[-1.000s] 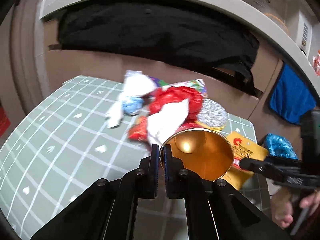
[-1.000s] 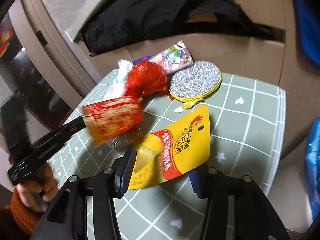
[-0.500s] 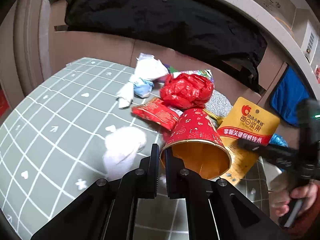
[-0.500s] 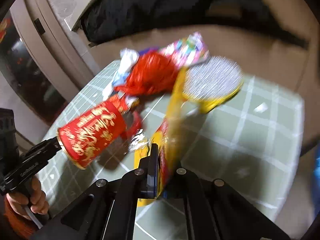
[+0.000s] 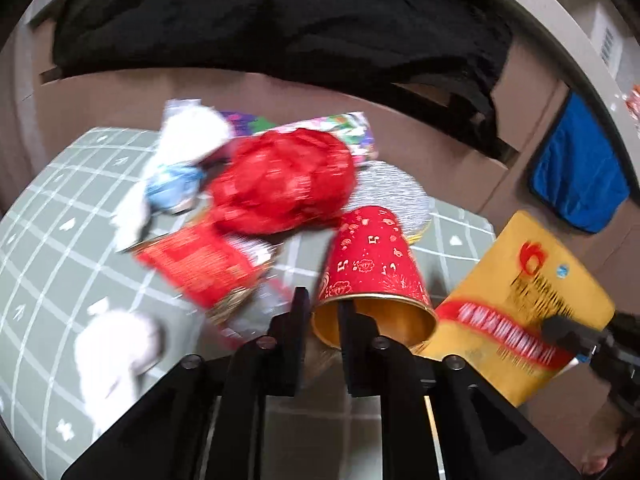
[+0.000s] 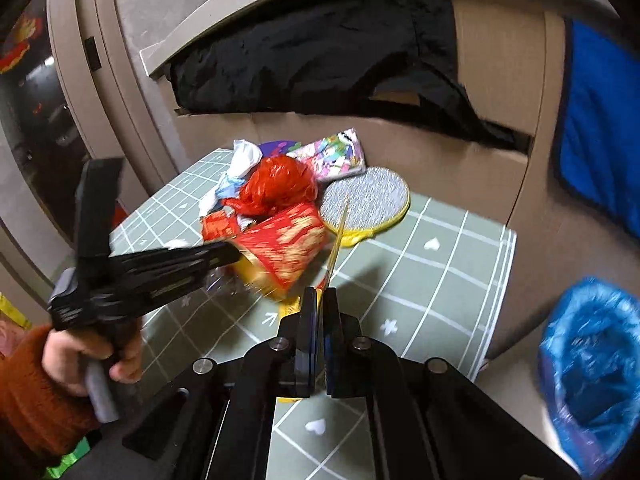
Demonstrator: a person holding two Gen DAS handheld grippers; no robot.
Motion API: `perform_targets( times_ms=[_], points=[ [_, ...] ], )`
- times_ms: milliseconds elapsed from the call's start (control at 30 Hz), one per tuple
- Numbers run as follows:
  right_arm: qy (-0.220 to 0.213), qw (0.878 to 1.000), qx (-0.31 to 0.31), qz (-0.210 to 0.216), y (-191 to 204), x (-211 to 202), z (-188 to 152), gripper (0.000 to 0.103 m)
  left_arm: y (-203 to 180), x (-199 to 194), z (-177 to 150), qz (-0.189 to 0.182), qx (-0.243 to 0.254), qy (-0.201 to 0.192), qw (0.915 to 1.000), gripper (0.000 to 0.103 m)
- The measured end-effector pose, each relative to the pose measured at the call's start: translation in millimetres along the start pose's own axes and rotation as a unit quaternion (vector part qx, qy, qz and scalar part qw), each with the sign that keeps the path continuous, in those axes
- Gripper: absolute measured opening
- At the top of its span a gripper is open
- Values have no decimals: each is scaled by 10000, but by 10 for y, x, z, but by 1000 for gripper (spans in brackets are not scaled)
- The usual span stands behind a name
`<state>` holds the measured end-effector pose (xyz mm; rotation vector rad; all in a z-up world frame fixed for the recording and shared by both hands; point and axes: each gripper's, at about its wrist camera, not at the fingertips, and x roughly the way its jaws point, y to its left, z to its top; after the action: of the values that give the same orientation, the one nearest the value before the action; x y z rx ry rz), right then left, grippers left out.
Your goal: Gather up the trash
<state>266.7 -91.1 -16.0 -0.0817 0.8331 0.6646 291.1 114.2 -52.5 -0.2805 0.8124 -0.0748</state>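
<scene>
A red paper cup (image 5: 372, 264) with a gold inside lies tilted over the green checked table (image 5: 40, 260), mouth toward me. My left gripper (image 5: 324, 308) has its jaws opening: one finger is inside the cup's rim and one outside, with a gap around the thin wall. From the right wrist view the left gripper (image 6: 236, 254) reaches in from the left at the cup (image 6: 288, 248). My right gripper (image 6: 319, 296) is shut on a yellow snack bag (image 6: 338, 236), seen edge-on and lifted off the table. In the left wrist view that bag (image 5: 520, 300) hangs at the right.
A red plastic bag (image 5: 280, 180), red wrapper (image 5: 196, 264), white tissue (image 5: 116, 344), silver scouring pad (image 6: 366, 200) and colourful wrapper (image 6: 332, 154) lie on the table (image 6: 440, 272). A blue-lined bin (image 6: 592, 360) stands off its right edge. A cardboard box with black cloth (image 6: 320, 68) stands behind.
A white tissue dropped from the cup onto the table. The left jaws have parted at the cup's rim. My right gripper shut on the yellow bag and lifted it, turning it edge-on.
</scene>
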Motion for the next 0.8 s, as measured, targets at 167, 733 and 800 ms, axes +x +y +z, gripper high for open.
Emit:
perform_targets(
  times_ms=[167, 733, 800],
  points=[
    [101, 9998, 71, 177, -7, 101, -122, 7, -87, 33, 45, 82, 95, -139, 9998, 3],
    [-559, 9983, -135, -106, 64, -217, 208, 2, -108, -1108, 219, 506, 314, -1334, 9893, 2],
    [-720, 9970, -208, -184, 58, -371, 277, 2, -201, -1214, 281, 395, 343, -1462, 9879, 2]
  ],
)
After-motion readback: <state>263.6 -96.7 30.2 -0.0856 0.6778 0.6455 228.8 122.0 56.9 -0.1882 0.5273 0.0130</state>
